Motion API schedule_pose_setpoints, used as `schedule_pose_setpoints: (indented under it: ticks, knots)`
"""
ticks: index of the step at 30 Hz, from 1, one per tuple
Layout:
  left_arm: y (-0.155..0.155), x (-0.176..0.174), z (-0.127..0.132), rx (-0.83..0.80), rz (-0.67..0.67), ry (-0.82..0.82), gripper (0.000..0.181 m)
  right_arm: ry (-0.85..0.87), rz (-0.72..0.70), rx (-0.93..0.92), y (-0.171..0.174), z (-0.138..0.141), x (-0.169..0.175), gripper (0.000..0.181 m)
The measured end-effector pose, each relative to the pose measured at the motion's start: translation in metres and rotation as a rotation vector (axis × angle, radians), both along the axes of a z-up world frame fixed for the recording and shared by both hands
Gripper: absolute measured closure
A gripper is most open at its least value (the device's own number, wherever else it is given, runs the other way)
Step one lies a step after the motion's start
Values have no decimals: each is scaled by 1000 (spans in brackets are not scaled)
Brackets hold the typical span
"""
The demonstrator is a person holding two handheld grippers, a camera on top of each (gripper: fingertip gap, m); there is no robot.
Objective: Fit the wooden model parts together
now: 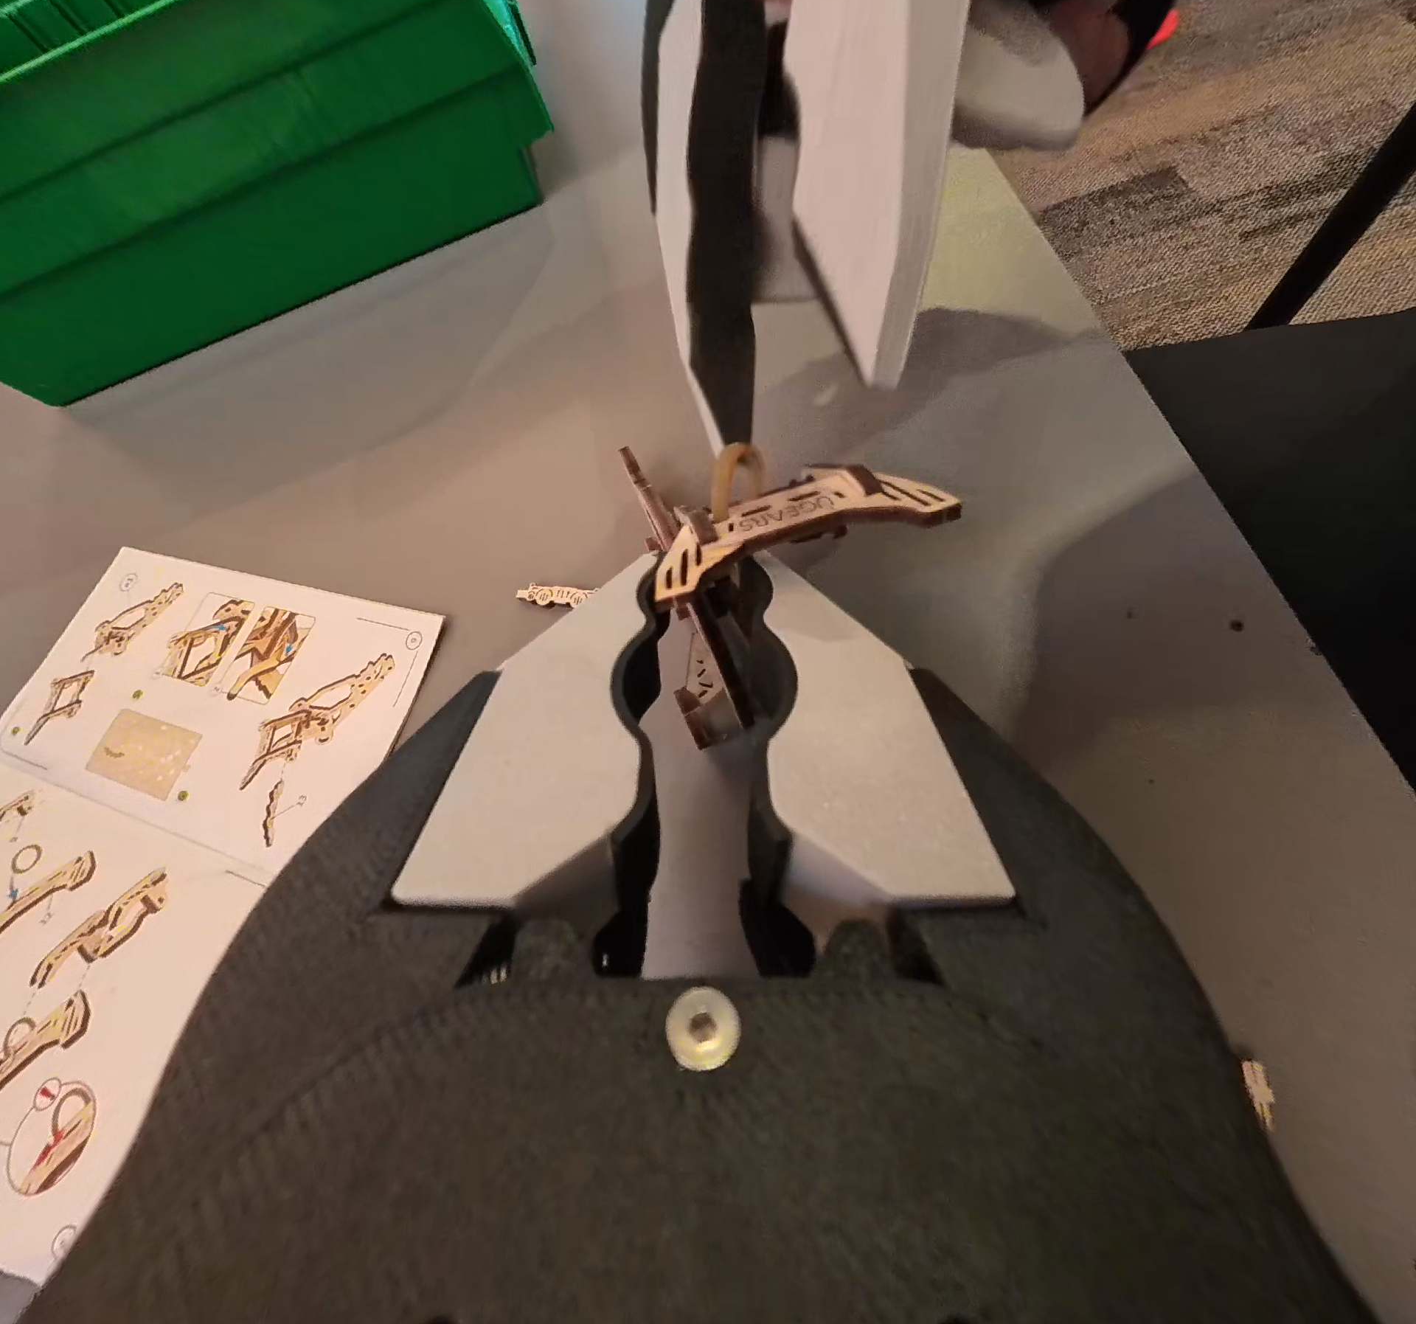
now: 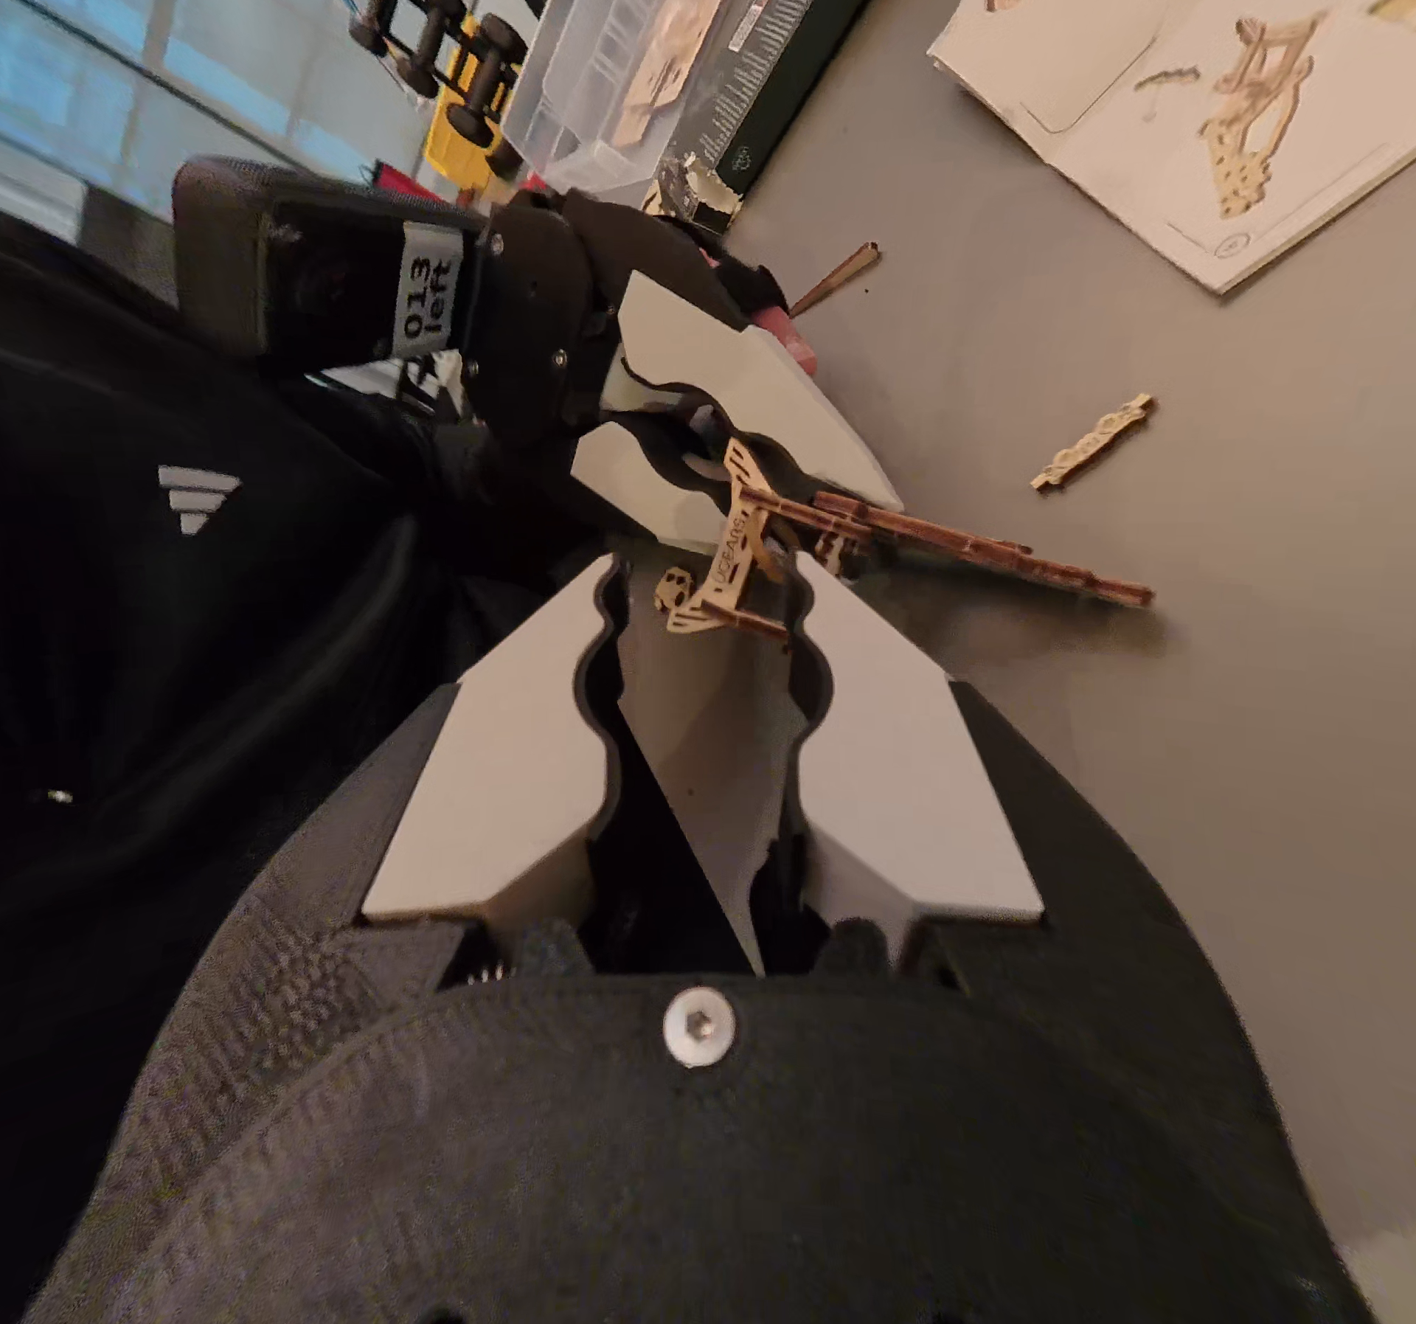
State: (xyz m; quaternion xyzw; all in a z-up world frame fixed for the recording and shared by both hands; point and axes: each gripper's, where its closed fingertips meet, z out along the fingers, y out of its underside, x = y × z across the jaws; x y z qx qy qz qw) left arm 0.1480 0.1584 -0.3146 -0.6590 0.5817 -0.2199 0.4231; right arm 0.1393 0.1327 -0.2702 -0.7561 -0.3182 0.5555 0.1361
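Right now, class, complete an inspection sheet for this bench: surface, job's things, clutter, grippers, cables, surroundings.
Surface: grey table, a few dark specks.
Job's things: wooden model with a rubber band; loose wooden strip lies apart on the table; another small piece; instruction sheet.
Clutter: green bins; clear box; dark carton.
Grippers: left gripper shut on the model; right gripper open, at the model's crosspiece.
Cables: nothing seen.
Surroundings: patterned carpet; person's dark sleeve.
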Motion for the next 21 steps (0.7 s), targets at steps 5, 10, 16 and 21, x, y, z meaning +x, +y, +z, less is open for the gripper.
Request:
schedule_pose_setpoints:
  ticks: [5, 10, 16, 21]
  knots:
    - [-2, 1, 0, -25, -15, -17, 166, -211, 117, 395, 8, -24, 20, 120]
    - [-4, 2, 0, -46, -37, -31, 166, -288, 306, 754, 10, -31, 10, 118]
    - [-9, 4, 1, -66, -70, -38, 166, -227, 487, 888, 7, -33, 5, 131]
    - [-8, 3, 1, -69, -70, -38, 167, -181, 549, 918, 4, -34, 3, 137]
